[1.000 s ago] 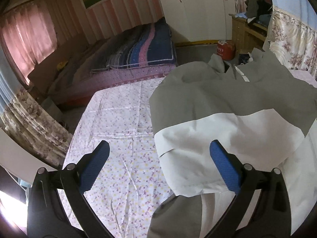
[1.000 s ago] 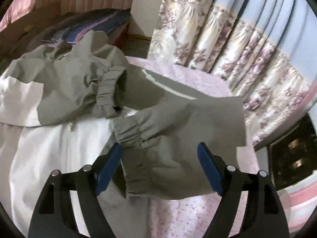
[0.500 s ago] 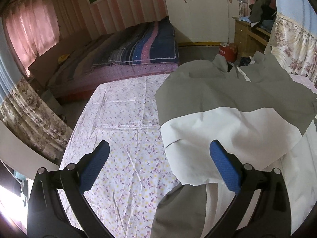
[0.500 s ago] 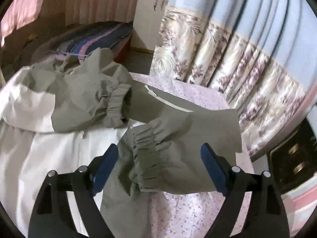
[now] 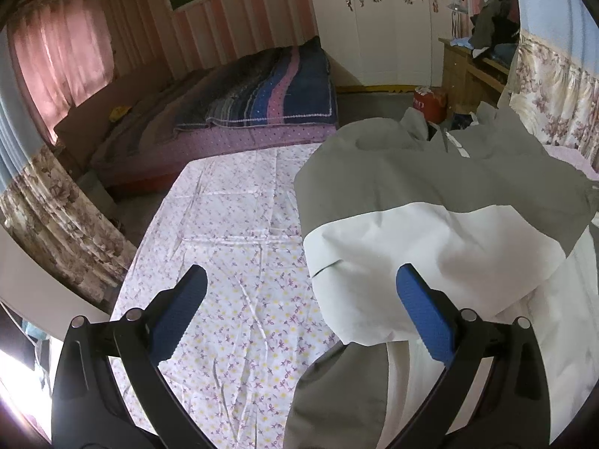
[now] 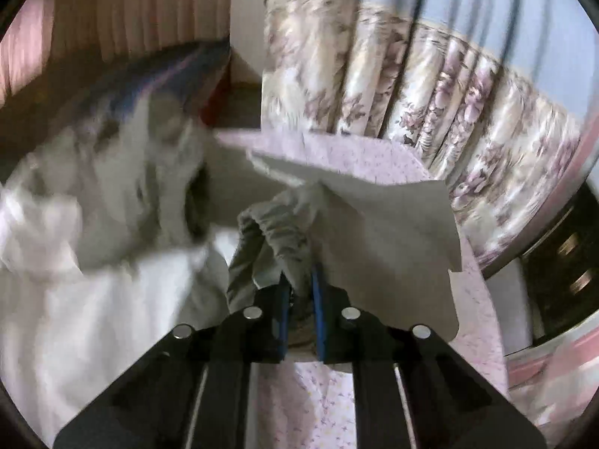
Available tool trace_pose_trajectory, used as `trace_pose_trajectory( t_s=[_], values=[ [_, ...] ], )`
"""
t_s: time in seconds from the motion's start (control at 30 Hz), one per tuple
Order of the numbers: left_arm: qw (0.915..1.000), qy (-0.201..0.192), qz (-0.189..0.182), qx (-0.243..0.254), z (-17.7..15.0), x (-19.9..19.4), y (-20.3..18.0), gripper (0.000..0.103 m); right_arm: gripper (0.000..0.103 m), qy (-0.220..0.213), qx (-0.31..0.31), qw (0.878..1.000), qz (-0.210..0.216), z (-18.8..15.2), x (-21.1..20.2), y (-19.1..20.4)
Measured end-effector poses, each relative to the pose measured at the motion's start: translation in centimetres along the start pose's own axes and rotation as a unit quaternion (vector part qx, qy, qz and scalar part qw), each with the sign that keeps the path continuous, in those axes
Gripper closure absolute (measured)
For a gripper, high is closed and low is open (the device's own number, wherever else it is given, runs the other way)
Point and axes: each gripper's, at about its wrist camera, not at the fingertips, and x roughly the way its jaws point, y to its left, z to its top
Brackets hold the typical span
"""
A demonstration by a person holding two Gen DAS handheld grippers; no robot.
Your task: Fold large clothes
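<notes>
The jacket lies spread on the flowered desk. The right hand-held gripper is closing on its gathered grey cuff, cloth bunched between the pads. A thin bite there could slip free mid-fold. The left hand-held gripper hovers wide open, holding nothing, so that side may drag.
</notes>
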Motion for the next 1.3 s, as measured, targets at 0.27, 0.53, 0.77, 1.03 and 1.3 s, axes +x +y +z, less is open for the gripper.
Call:
trace_pose_trajectory(
  t_s=[0.27, 0.53, 0.77, 1.03, 1.3],
  values=[
    [0.9999, -0.013, -0.001, -0.006, 0.6, -0.9, 1.5, 0.003, 0.093, -0.059, 0.02, 0.985, 0.162, 9.2, -7.2, 3.0],
    [0.9987, -0.029, 0.019, -0.036, 1.8, -2.6, 5.4, 0.003, 0.094, 0.001, -0.127, 0.942, 0.31, 10.7, -6.2, 23.0],
    [0.9985, 0.012, 0.027, -0.045, 0.5, -0.6, 6.2, 0.003, 0.084, 0.084, -0.185, 0.93, 0.305, 4.6, 3.9, 32.8],
    [0.9997, 0.016, -0.015, -0.013, 0.9, -0.6, 1.9, 0.003, 0.029, 0.048, -0.135, 0.929, 0.34, 6.1, -0.5, 25.6],
    [0.9954, 0.033, -0.086, 0.023, 2.3, 0.6, -5.6, 0.003, 0.029, -0.074, -0.121, 0.974, 0.176, 6.2, -3.3, 13.6]
  ],
)
